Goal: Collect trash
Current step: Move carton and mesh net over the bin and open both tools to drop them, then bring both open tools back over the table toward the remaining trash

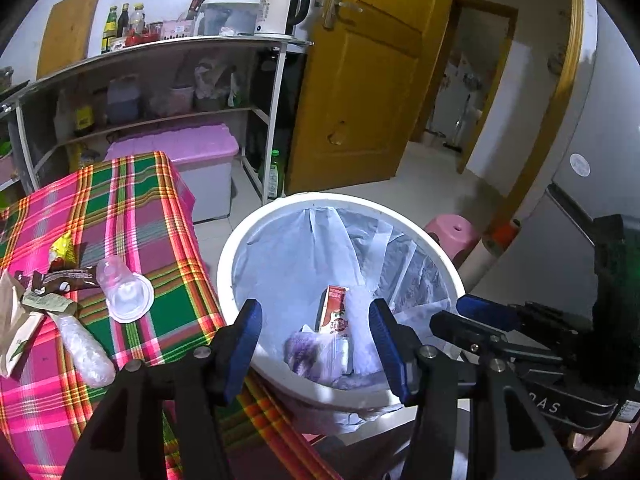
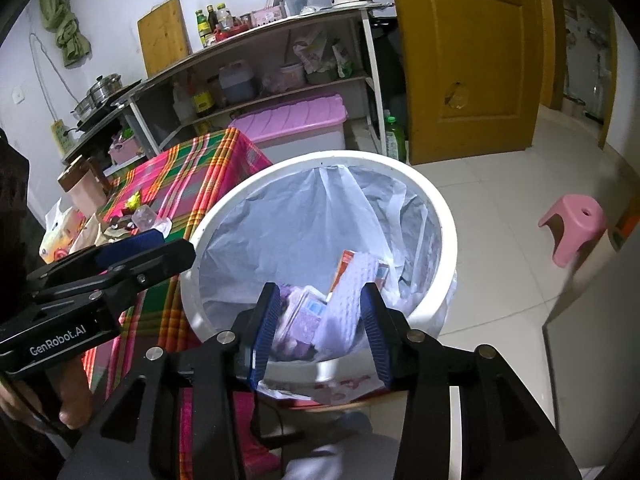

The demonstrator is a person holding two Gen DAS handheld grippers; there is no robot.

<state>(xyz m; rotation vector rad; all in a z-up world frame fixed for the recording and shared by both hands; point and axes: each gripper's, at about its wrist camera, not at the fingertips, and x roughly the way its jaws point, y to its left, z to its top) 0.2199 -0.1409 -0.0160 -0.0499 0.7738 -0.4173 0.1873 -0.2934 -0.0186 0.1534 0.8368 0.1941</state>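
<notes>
A white trash bin (image 1: 240, 248) lined with a thin plastic bag stands beside the table with the plaid cloth (image 1: 152, 200). Inside lie a red carton (image 1: 334, 312), purple wrappers (image 2: 298, 328) and a whitish textured wrapper (image 2: 348, 292). My left gripper (image 1: 316, 312) is open over the bin's near side with nothing held. My right gripper (image 2: 320, 296) is open above the bin too; the whitish wrapper shows between its fingers, untouched. On the cloth remain a clear plastic cup (image 1: 126, 292), a brown wrapper (image 1: 68, 280), a yellow wrapper (image 1: 62, 248) and a clear crumpled bag (image 1: 84, 344).
A pink-lidded storage box (image 1: 192, 148) and a metal shelf rack (image 1: 160, 52) stand behind the table. A yellow door (image 1: 360, 80) is beyond the bin. A pink stool (image 2: 572, 220) stands on the tiled floor at the right, near a grey fridge (image 1: 592, 160).
</notes>
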